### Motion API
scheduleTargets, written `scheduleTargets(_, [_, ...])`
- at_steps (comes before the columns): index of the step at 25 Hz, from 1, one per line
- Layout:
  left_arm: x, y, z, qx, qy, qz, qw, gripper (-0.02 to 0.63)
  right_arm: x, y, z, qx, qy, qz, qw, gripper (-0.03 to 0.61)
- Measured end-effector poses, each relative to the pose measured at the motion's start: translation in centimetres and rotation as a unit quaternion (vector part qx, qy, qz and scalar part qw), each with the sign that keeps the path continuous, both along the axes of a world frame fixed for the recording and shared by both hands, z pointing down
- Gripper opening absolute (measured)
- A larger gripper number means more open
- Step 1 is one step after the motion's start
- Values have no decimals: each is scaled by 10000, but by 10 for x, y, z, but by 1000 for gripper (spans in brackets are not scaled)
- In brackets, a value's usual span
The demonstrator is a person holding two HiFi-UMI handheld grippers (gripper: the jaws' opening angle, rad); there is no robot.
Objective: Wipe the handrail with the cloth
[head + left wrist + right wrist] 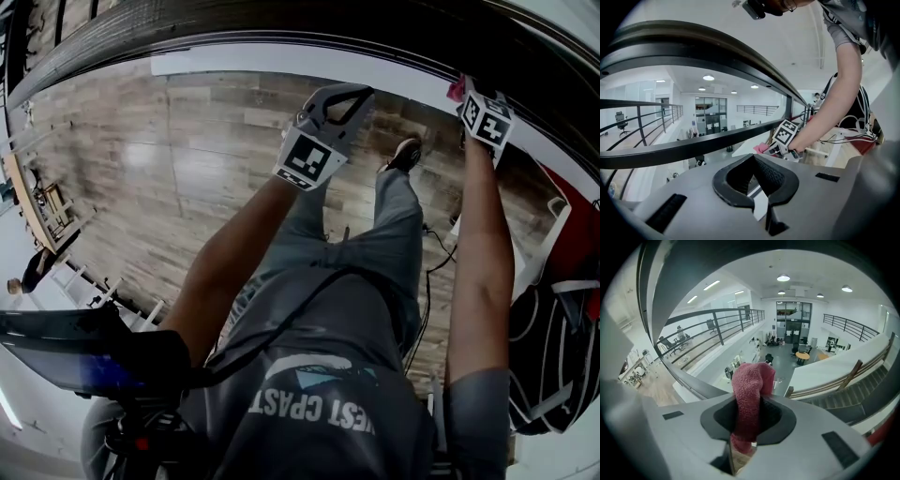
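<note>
Cloth, red and bunched, sits clamped between the jaws of the right gripper, its end poking out ahead of them. A person's bare forearm stretches that gripper out to the railing at the head view's right, where the cloth lies near the dark handrail; contact cannot be made out. The left gripper, jaws drawn nearly together on nothing, hangs just short of that rail, well apart from its partner. Beyond the bars, a bright atrium opens below.
</note>
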State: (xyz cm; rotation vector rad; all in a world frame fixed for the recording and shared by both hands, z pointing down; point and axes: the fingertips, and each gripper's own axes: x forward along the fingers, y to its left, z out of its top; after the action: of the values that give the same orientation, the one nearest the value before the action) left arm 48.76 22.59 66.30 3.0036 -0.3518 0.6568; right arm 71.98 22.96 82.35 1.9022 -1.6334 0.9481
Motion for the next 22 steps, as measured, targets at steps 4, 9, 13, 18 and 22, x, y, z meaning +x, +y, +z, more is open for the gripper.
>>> scheduleTargets(4, [-29,-14,-4,20,27,-139,9999,3,-28,-16,0,-93,-40,-159,9998,67])
scheduleTargets(9, [-68,-35,1,-15,21,-302,9995,3,-74,-48,9,-168,-190,-340,9991,67])
scheduleTargets(13, [-103,-55,-5,-49,24,-417,9991,3,-112,-80,4,-167,-265,-363,9988,67])
scheduleTargets(18, [-137,-69,-10,-70,-35,-486,9988,3,-135,-89,0,-164,-135,-377,9991,67])
scheduleTargets(22, [-152,-89,-17,-47,29,-477,9988,3,-116,-78,-4,-253,68,-83,9996,67])
